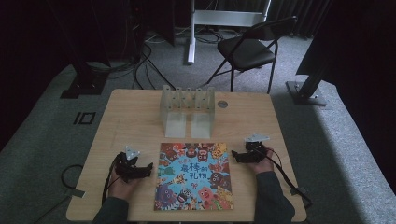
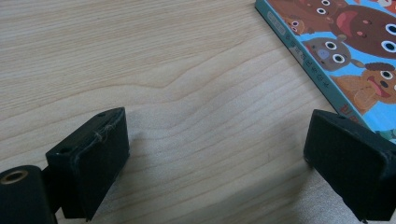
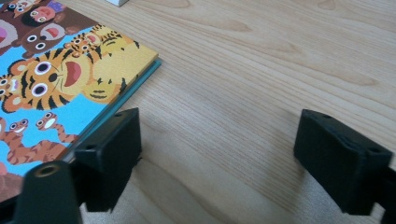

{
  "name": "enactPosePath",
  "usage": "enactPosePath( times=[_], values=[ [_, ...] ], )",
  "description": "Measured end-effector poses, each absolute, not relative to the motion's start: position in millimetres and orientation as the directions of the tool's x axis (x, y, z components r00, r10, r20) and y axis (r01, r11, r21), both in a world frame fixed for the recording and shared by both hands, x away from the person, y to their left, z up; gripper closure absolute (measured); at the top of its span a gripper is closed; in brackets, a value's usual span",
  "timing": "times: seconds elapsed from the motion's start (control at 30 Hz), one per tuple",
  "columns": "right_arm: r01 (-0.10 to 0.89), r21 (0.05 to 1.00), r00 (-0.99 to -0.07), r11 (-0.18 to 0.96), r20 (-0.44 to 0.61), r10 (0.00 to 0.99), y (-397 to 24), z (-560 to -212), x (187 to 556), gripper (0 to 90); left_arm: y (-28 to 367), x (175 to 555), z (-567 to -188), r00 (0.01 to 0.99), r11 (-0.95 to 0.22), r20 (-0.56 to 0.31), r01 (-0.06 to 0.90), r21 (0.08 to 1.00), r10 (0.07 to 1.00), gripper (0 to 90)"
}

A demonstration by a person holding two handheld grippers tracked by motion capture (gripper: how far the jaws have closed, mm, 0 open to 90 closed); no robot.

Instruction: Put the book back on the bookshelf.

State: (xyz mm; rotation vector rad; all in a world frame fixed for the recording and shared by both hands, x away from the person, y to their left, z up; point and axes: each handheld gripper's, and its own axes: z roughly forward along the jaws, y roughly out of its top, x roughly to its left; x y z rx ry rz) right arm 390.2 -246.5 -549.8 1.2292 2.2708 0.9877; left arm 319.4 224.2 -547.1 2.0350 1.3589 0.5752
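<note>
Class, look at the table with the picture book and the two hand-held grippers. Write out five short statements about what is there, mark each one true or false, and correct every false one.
1. The picture book lies flat and closed on the table. True.
2. The left gripper is shut on the book. False: its jaws stand wide apart over bare wood, beside the book's edge.
3. The right gripper is open. True.
4. The clear rack stands on top of the book. False: it stands on the table beyond the book, apart from it.
5. A folding chair stands on the floor past the table. True.
</note>
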Motion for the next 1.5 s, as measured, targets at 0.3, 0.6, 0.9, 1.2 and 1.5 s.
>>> enactPosePath(
  times=[0.3,0.6,0.9,1.2,1.5],
  values=[
    [0.542,0.761,-0.573,0.355,0.026,0.819,-242.1,-535.0,386.3,23.9,224.1,319.5,-546.9,0.377,-0.282,0.019,0.659,0.697,0.926,7.0],
    [0.502,0.780,-0.617,0.374,0.020,0.787,-228.0,-524.3,385.3,23.3,224.2,319.5,-546.8,0.377,-0.283,0.019,0.659,0.697,0.926,7.0],
    [0.492,0.794,-0.642,0.356,0.055,0.765,-219.9,-519.4,386.8,21.0,224.1,319.7,-546.3,0.378,-0.285,0.019,0.663,0.692,0.926,7.0],
    [0.480,0.793,-0.679,0.375,0.066,0.731,-200.8,-519.5,392.5,17.9,222.5,317.0,-545.5,0.378,-0.281,0.021,0.648,0.708,0.926,13.2],
    [0.485,0.768,-0.701,0.419,0.055,0.711,-181.4,-527.3,397.5,15.3,221.5,316.1,-545.3,0.396,-0.289,0.018,0.636,0.715,0.918,22.4]
  ],
)
